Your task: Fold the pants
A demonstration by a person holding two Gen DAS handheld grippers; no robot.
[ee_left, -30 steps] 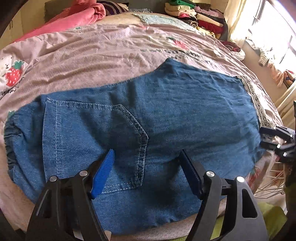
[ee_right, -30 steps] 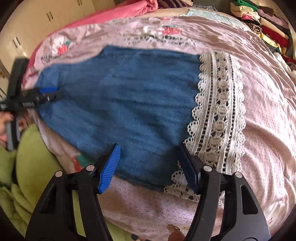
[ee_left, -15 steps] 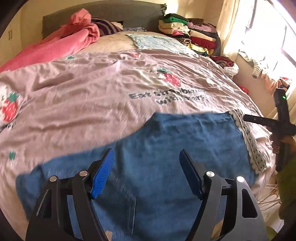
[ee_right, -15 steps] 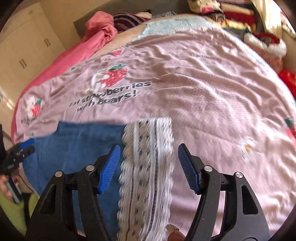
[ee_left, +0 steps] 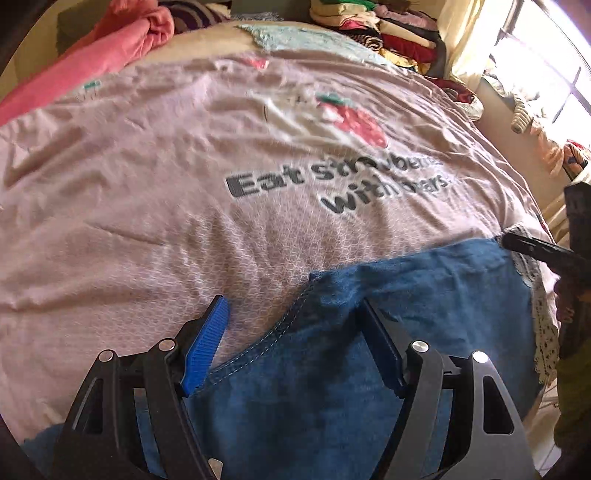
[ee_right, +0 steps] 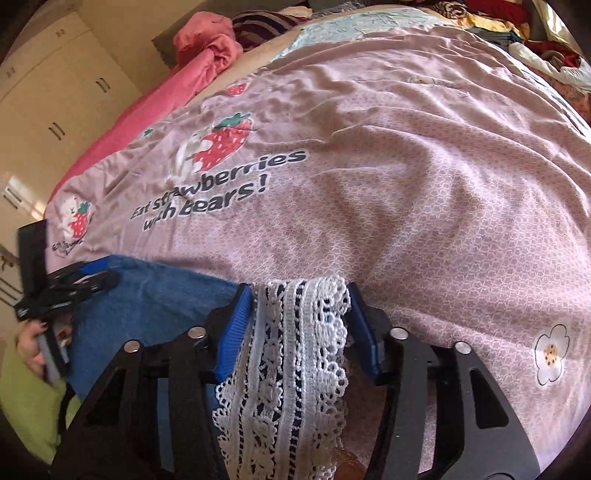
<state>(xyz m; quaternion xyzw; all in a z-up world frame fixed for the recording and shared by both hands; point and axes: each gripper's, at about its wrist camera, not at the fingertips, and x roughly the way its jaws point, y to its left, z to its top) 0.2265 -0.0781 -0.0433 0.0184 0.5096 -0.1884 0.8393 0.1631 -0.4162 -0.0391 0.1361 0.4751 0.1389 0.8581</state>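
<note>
Blue denim pants (ee_left: 369, 350) with a white lace hem (ee_right: 291, 362) lie flat on the near edge of a pink strawberry-print bedspread (ee_left: 166, 206). My left gripper (ee_left: 295, 332) is open, its fingers astride the pants' stitched far edge. My right gripper (ee_right: 299, 317) is partly closed, its jaws on either side of the lace hem; I cannot tell whether they pinch it. Each gripper shows in the other's view: the right one at the right edge (ee_left: 535, 247), the left one at the left edge (ee_right: 74, 284).
A pink blanket (ee_left: 110, 55) is bunched at the head of the bed. Stacked folded clothes (ee_left: 388, 26) sit at the far right corner. Cream wardrobe doors (ee_right: 55, 92) stand left of the bed. A green cloth (ee_right: 26, 402) hangs at the near edge.
Both grippers have moved forward over the pants to their far edge. The right gripper's jaws have narrowed around the lace hem. The left gripper stays open.
</note>
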